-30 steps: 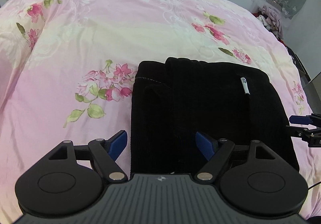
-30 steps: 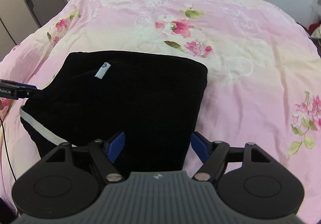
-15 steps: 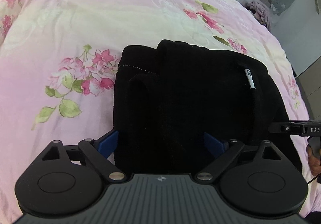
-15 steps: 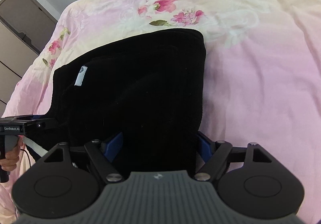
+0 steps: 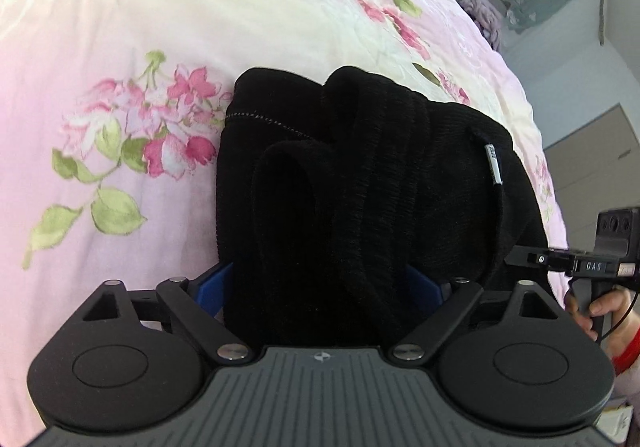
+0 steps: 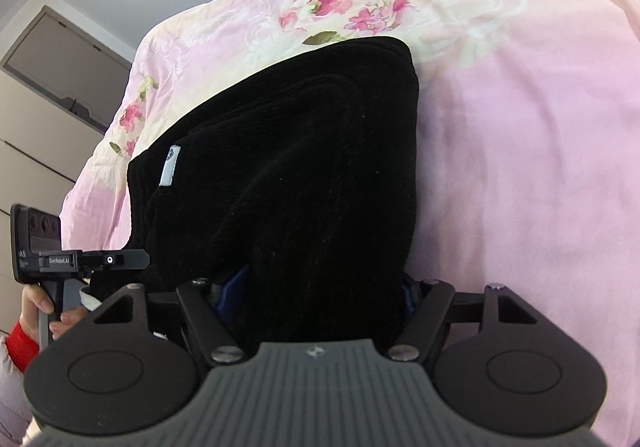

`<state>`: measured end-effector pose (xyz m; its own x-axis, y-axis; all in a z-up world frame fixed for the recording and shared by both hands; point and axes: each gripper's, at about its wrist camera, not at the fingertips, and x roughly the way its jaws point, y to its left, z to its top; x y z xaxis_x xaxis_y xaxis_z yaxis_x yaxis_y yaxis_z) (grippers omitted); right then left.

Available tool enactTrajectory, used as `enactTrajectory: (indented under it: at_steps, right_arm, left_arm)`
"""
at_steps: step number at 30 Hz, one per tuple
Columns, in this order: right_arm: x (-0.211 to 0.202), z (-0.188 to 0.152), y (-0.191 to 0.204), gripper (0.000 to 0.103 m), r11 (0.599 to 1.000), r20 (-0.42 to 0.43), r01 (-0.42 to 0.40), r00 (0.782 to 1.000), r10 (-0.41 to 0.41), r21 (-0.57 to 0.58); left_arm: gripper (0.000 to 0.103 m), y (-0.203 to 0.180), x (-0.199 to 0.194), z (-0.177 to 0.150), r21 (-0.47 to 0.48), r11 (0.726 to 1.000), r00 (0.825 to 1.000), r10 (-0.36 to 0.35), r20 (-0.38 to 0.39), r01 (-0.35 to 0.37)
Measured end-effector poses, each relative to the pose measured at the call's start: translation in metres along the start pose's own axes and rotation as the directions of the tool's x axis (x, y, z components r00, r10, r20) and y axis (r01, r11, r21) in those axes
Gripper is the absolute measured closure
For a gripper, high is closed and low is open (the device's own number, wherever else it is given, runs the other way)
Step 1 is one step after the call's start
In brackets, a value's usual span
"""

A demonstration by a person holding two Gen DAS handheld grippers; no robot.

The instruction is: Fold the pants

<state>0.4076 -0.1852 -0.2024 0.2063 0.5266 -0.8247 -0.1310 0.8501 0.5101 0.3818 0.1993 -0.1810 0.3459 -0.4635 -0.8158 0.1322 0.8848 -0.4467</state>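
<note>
2 tongs sit at the near edge of the folded black pants (image 5: 360,183), which lie as a thick bundle on the pink floral bedspread (image 5: 120,27), toward its near side.

Left tongs (image 5: 324,283): spread as wide as they go, straddling the near left part of the bundle. Fabric bulges between the blue pads (image 5: 210,285); we judge no squeeze yet.

Right tongs (image 6: 320,287): jaws closing, with the near right corner of the bundle between them. The pads are mostly buried in cloth, so firm contact is hard to confirm; we read them as not yet clamped.

A white label (image 6: 170,165) shows on the top layer. A loose rolled lobe stands up at the left side of the bundle in the left wrist view.

Risks, as we judge them:
1. Stack is thick. Pads may catch only the upper layers, and lower ones would trail and undo the fold.
2. The rolled lobe could flop out if the left side is lifted unevenly.
3. Uneven timing between the 2 hands would skew the bundle.
4. Soft bedspread could be pinched along with the cloth.
</note>
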Motion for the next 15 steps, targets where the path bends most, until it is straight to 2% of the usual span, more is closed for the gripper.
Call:
enactTrajectory:
  at_steps: [3,7,9,11,13,15]
  right_arm:
    - [0.001,0.003,0.001,0.037,1.0,-0.016,0.009,1.0,-0.009,-0.001]
    - [0.001,0.005,-0.002,0.036,1.0,-0.03,0.007,1.0,-0.006,0.017]
    - [0.001,0.004,-0.001,0.035,1.0,-0.037,0.014,0.999,-0.014,0.008]
    - [0.002,0.005,-0.001,0.033,1.0,-0.042,0.015,0.999,-0.014,0.021]
    - [0.003,0.006,-0.001,0.033,1.0,-0.048,0.018,0.999,-0.017,0.023]
    - [0.007,0.009,-0.001,0.033,1.0,-0.052,0.018,0.998,-0.017,0.022]
  left_arm:
    - [0.0,-0.01,-0.001,0.003,0.034,0.998,0.998,0.054,-0.019,-0.054]
    - [0.0,-0.016,0.0,0.013,0.089,0.993,0.994,0.085,-0.065,-0.079]
    - [0.0,-0.002,0.008,0.02,0.054,0.998,0.993,0.036,-0.112,-0.03]
    - [0.0,0.021,0.019,0.018,-0.061,0.997,0.989,-0.06,-0.137,0.052]
    - [0.0,0.035,0.022,0.01,-0.103,0.988,0.987,-0.125,-0.102,0.115]
    - [0.0,0.037,0.021,0.003,-0.118,0.984,0.988,-0.141,-0.062,0.133]
